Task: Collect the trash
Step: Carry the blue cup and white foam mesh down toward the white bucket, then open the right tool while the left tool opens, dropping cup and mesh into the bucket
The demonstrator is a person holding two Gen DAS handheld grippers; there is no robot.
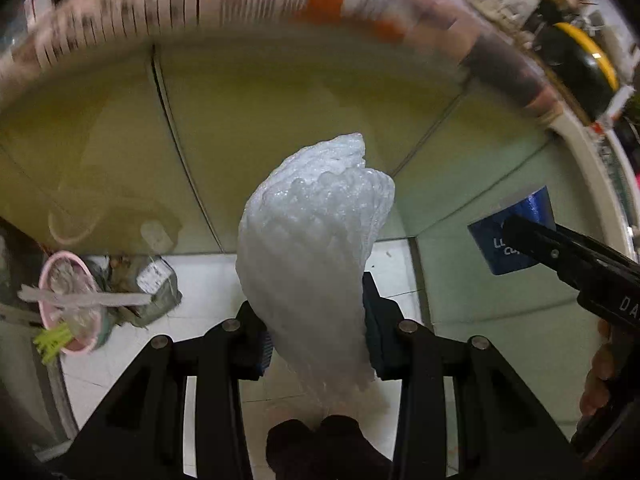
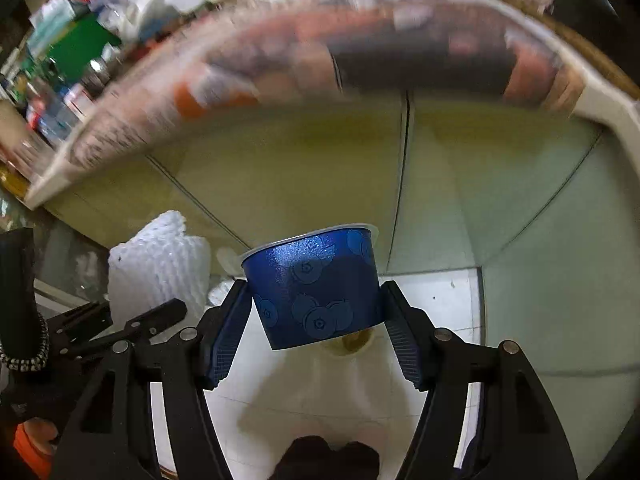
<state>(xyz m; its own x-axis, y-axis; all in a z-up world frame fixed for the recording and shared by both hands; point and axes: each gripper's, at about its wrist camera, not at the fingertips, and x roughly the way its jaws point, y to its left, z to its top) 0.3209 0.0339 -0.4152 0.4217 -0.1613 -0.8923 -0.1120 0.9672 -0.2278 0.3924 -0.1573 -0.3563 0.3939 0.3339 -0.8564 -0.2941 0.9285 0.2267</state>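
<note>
- Left tongs (image 1: pixel 316 344): clamped on a wad of white bubble wrap (image 1: pixel 316 248), which sticks up and forward from between the fingers, held in the air.
- Right tongs (image 2: pixel 318 320): clamped on a dark blue cup (image 2: pixel 316 284) with a blueberry print and a pale rim, tilted, mouth pointing up and away from the camera, sides squeezed between the ribbed blue pads (image 2: pixel 228 340).
- The two tongs are side by side: from the left wrist, the blue cup (image 1: pixel 512 236) and right tongs (image 1: pixel 532 236) sit off to the right of the wrap; from the right wrist, the bubble wrap (image 2: pixel 160 256) and left tongs (image 2: pixel 132 320) sit just to the left.
- Ahead of both tongs: a pale yellow-green panelled wall (image 1: pixel 280 120) with dark vertical seams (glossy, shows faint reflections).
- Below the tongs: white tiled floor (image 1: pixel 208 276); right wrist view shows a yellowish drain-like spot (image 2: pixel 352 344) under the cup, can't tell what it is.
- Lower left of the left tongs: a pink bowl (image 1: pixel 68 304) with scraps, a flat white stick across it, a yellow-green bit beside it, and a grey crumpled pile (image 1: pixel 156 292) touching it.
- Above the wall: a blurred band of printed pattern (image 1: pixel 200 4) curving across the top (detail unreadable).
- Far upper left of the right tongs: cluttered shelves (image 2: pixel 76 52) with green, red and white items; a yellow-and-black object (image 1: pixel 580 64) shows at upper right of the left view.
</note>
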